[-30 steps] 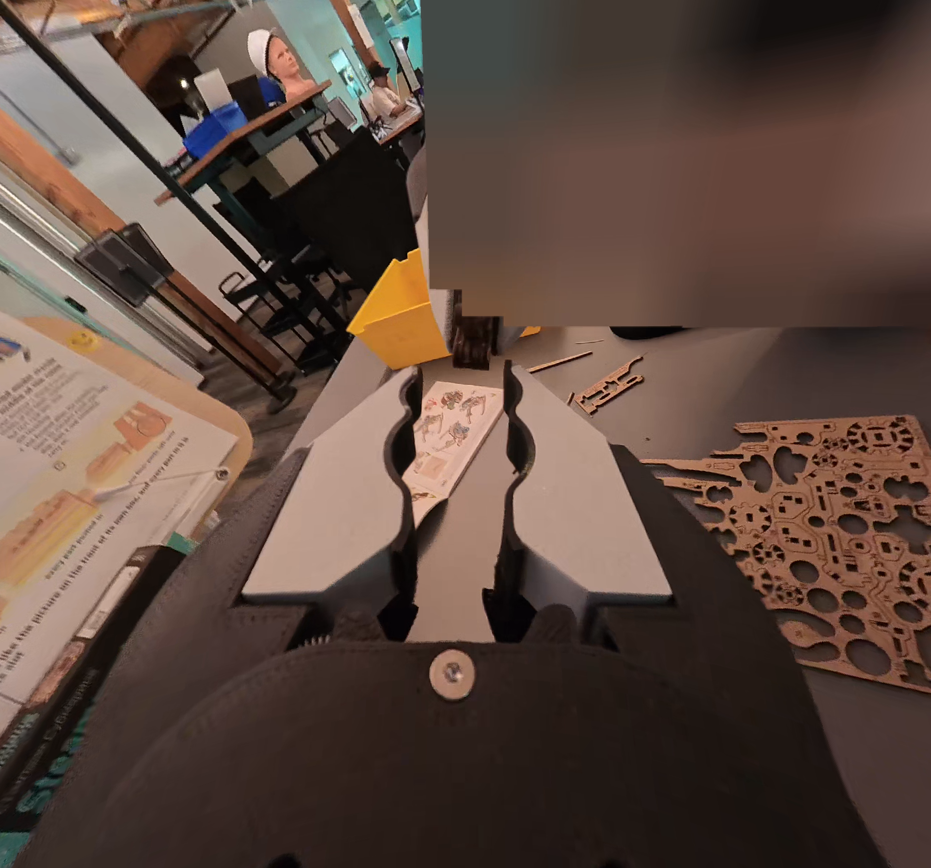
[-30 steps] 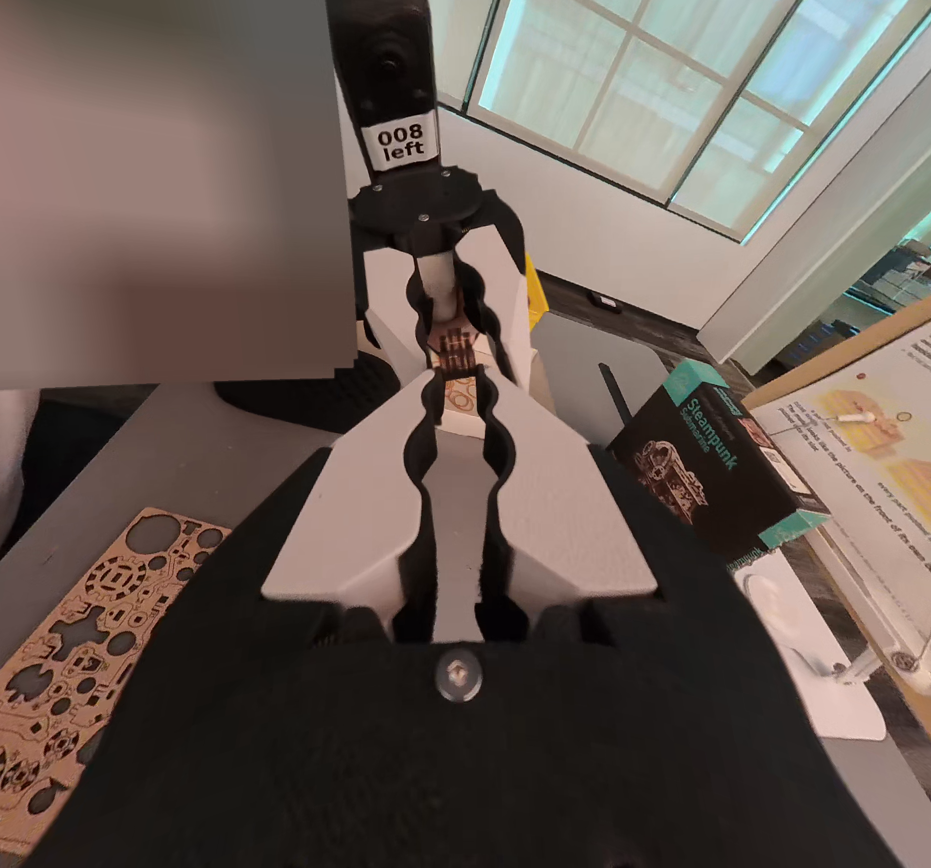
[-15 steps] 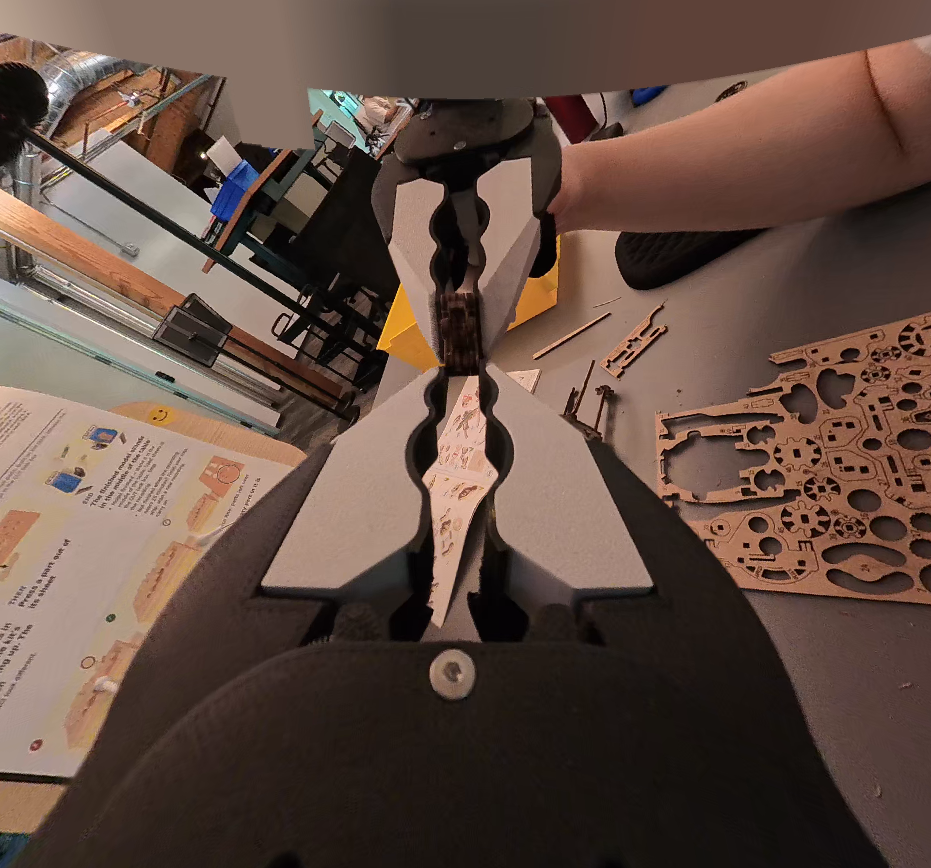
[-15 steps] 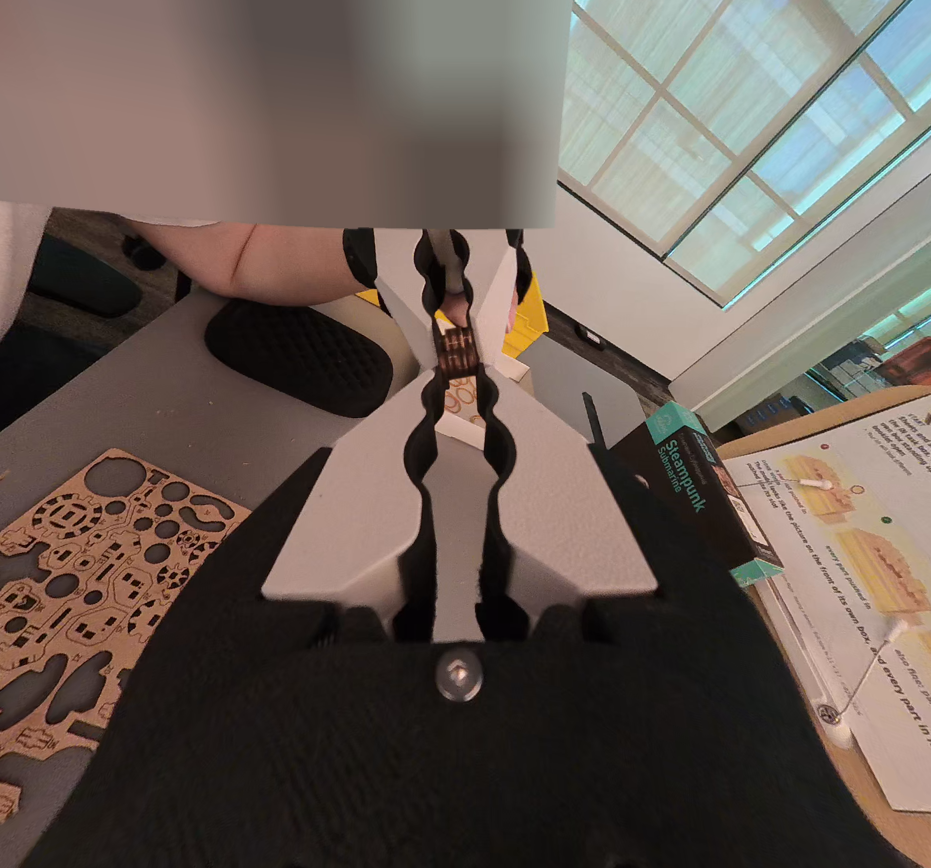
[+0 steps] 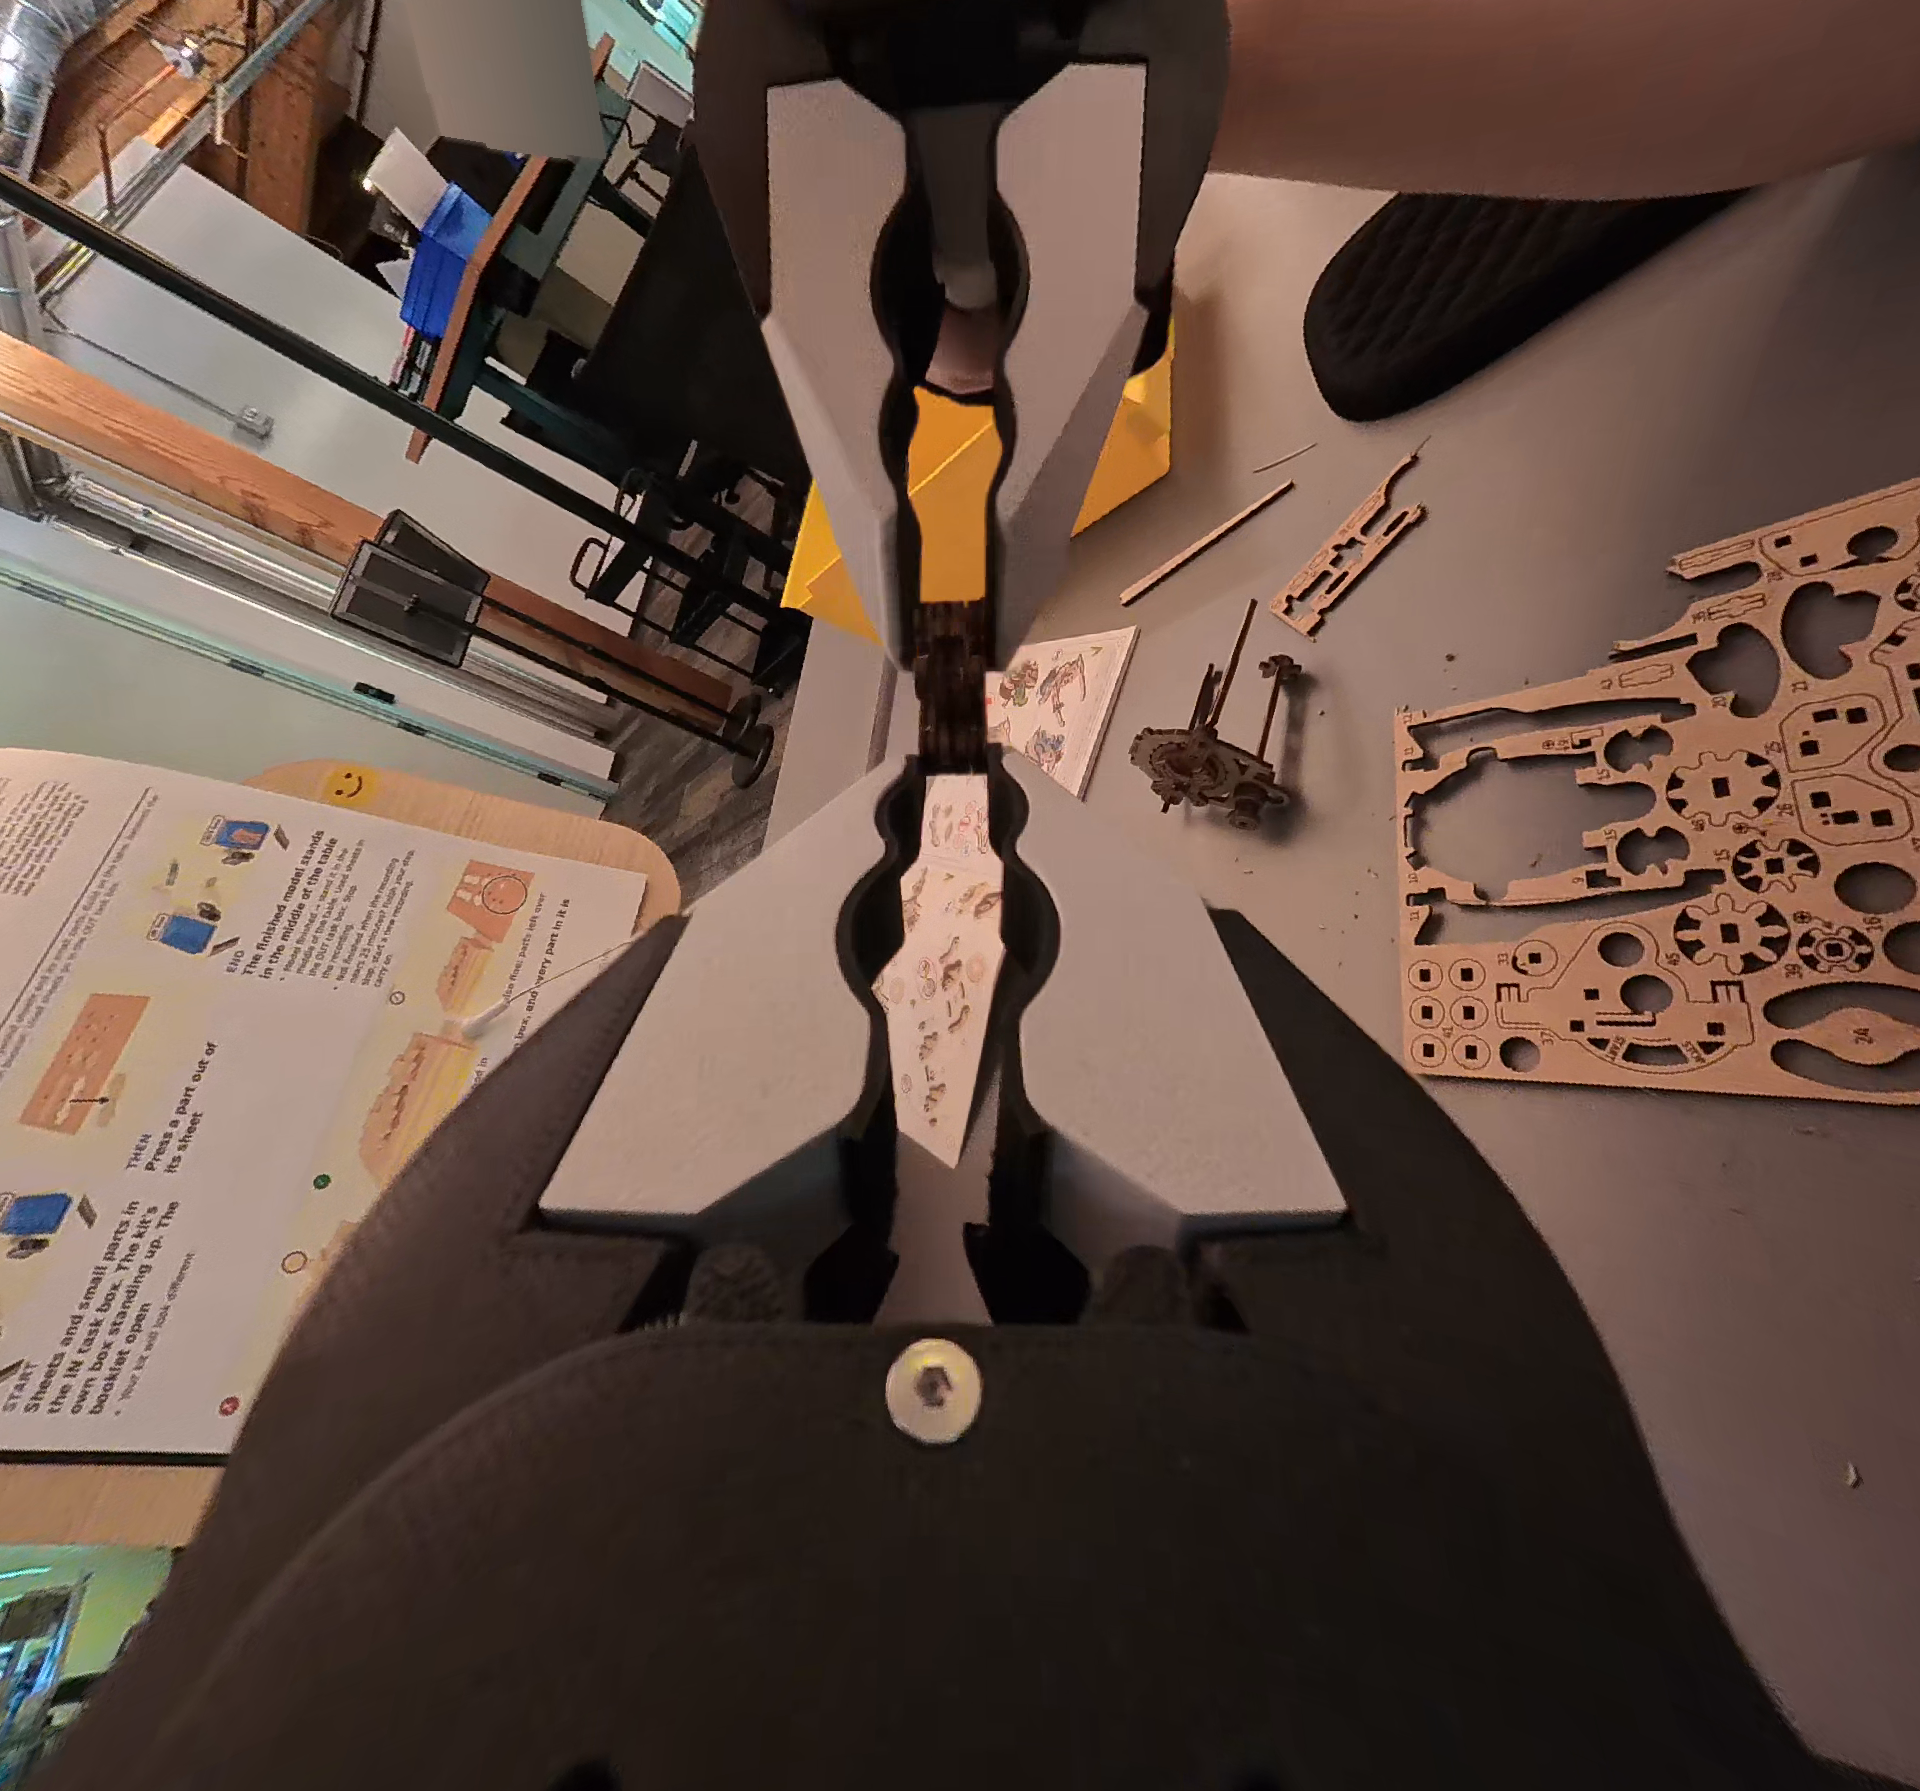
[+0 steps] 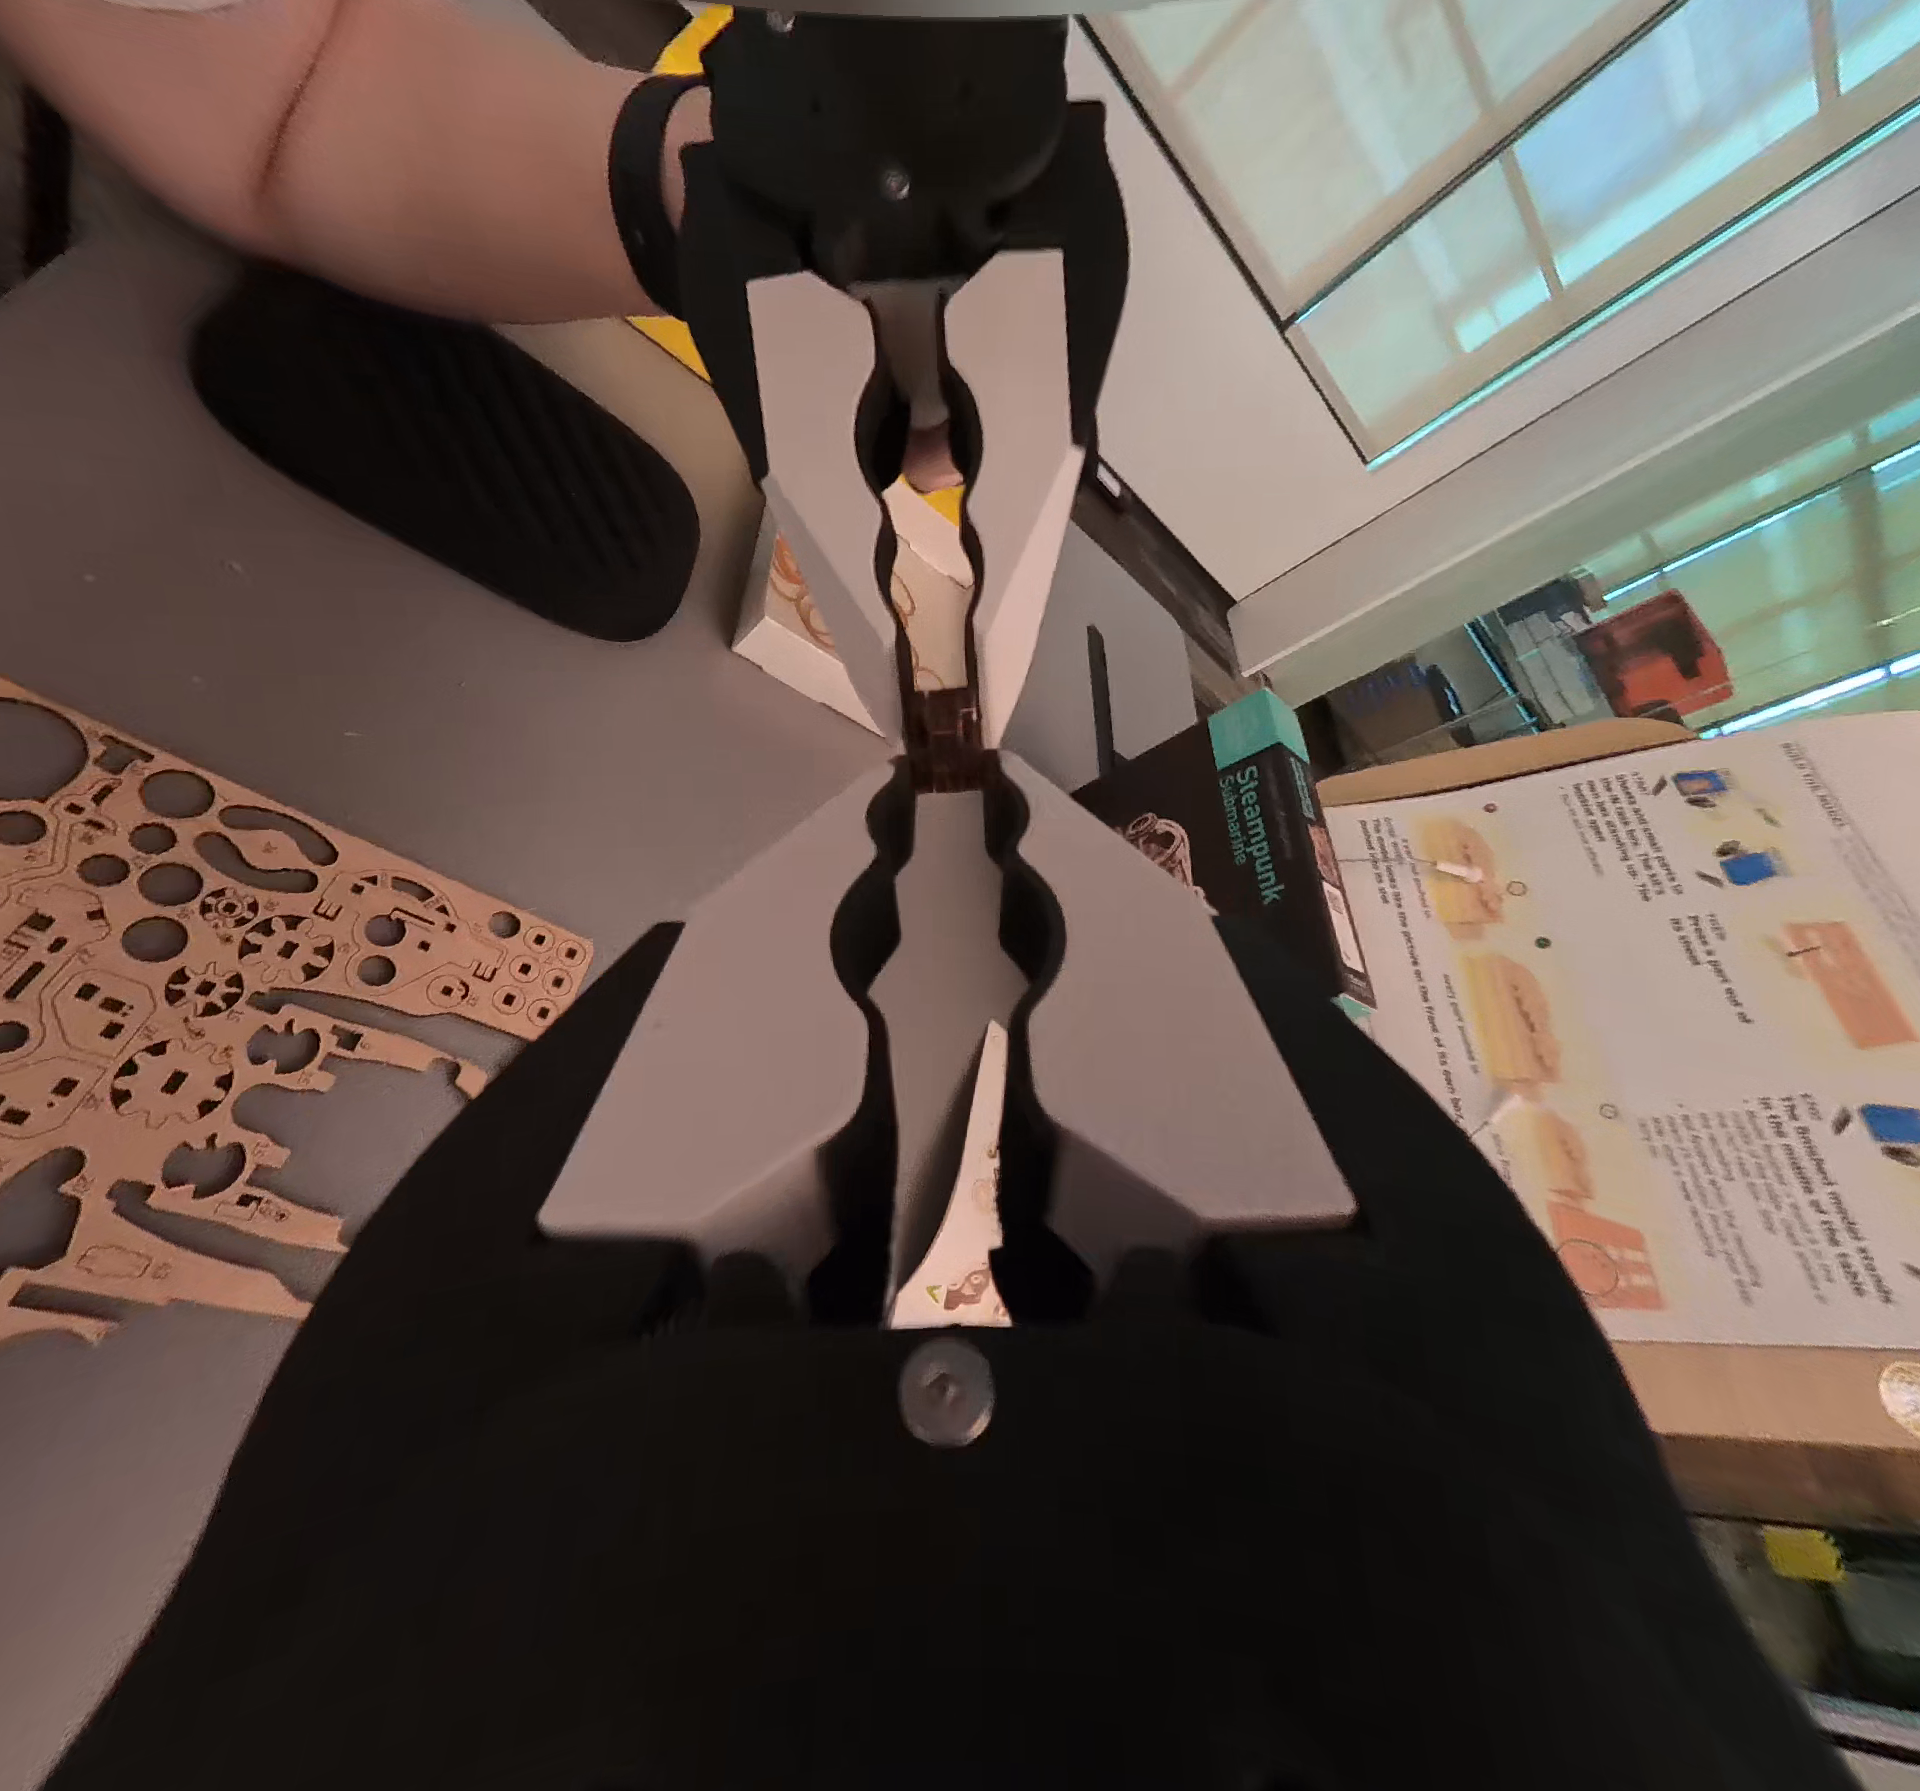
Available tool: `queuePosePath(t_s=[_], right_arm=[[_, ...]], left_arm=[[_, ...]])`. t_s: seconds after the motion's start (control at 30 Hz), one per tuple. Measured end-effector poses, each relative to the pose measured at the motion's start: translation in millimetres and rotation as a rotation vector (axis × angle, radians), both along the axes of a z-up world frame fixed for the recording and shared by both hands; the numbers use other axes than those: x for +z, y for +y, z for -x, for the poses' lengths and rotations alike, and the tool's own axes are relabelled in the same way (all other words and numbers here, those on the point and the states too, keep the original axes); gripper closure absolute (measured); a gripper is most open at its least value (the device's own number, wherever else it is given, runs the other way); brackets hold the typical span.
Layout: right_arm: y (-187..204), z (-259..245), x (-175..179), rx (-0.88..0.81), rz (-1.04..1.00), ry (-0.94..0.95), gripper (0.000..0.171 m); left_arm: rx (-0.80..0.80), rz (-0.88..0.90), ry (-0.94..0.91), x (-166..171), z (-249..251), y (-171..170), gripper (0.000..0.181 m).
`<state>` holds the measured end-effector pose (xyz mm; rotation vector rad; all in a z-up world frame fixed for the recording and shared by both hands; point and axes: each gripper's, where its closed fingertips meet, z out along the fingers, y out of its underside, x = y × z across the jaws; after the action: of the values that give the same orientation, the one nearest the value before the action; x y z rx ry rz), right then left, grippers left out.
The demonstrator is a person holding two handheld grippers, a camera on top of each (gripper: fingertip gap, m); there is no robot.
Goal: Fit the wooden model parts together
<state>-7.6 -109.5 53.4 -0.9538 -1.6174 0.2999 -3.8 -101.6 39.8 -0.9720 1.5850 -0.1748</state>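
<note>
- A grey table (image 5: 1558,1326) carries the work; behind it stand dark desks and chairs, and the right wrist view shows large windows (image 6: 1558,131).
- A yellow bin (image 5: 1127,453) sits at the table's far edge; its contents are hidden.
- The small dark wooden model part (image 5: 951,692) hangs above the table, pinched at both ends between the two grippers, which face each other tip to tip.
- The left gripper (image 5: 951,780) is clenched on the part's near end; the right gripper (image 6: 945,780) grips the opposite end.
- Only the left wrist view shows the half-built dark assembly (image 5: 1210,770) near the punched wooden sheet (image 5: 1714,858), plus loose strips.
- Only the right wrist view shows the black kit box (image 6: 1262,858) beside the instruction sheet (image 6: 1662,1014).
- A black wrist pad (image 6: 447,463) lies under the person's forearm.
</note>
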Motion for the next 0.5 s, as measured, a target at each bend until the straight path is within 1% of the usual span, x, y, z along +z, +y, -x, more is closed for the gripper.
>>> queuePosePath(t_s=[0.5], right_arm=[[2.1, 1.4, -5.3, -0.003, 0.006, -0.014, 0.160]], left_arm=[[0.008, 0.036, 0.029, -4.4, 2.4, 1.4, 0.172]])
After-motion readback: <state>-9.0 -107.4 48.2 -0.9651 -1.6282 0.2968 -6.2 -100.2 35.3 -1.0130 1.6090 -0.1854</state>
